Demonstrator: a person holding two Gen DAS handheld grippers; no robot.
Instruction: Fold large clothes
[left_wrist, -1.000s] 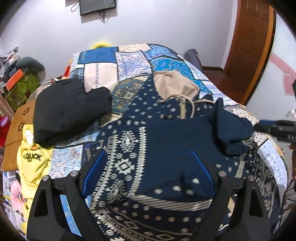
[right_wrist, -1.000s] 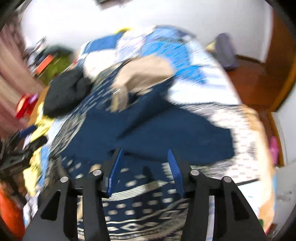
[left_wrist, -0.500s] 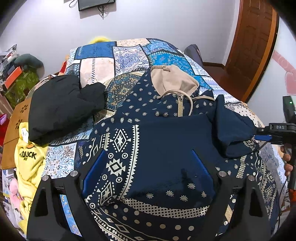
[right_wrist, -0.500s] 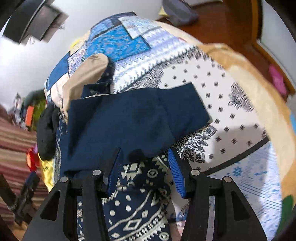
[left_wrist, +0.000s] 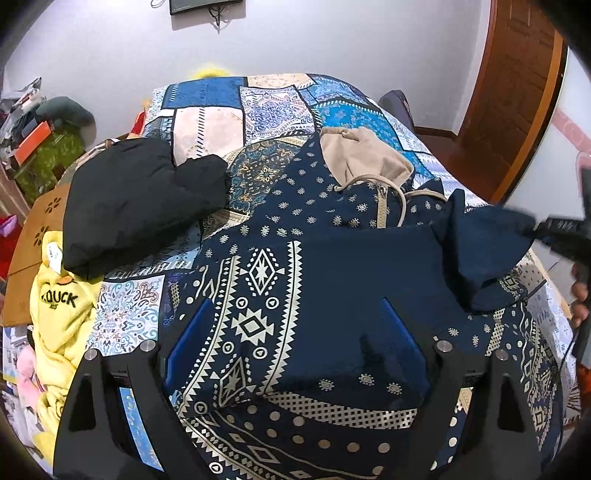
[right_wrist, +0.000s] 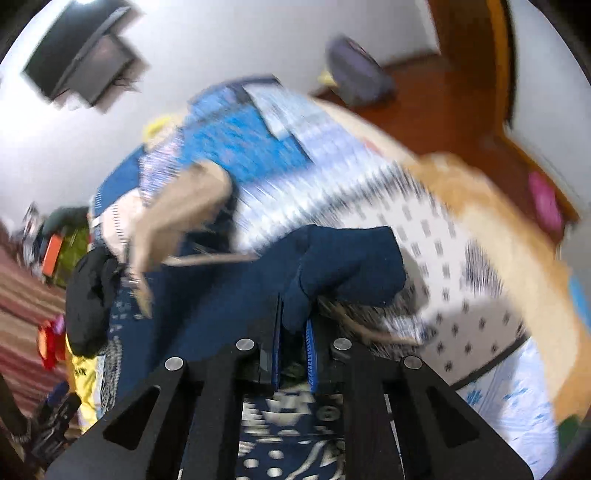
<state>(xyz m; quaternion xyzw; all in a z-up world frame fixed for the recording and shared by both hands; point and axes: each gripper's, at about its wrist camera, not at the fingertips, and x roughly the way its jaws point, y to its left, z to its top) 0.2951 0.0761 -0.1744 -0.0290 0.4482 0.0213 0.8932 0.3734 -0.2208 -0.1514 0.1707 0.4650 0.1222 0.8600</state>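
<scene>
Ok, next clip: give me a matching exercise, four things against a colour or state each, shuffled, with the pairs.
Things:
1. black jacket
2. hood lining
3. left gripper
4. right gripper

States:
A. fingers closed on the navy sleeve
B. beige
C. lying bunched on the bedspread, beside the patterned hoodie
D. fingers wide apart over the hoodie, gripping nothing

Pairs: 1-C, 2-B, 3-D, 4-A

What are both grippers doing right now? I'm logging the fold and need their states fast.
Left gripper: open, holding nothing, over the navy patterned hoodie.
Right gripper: jaws just closed, shut on the hoodie's plain navy sleeve.
</scene>
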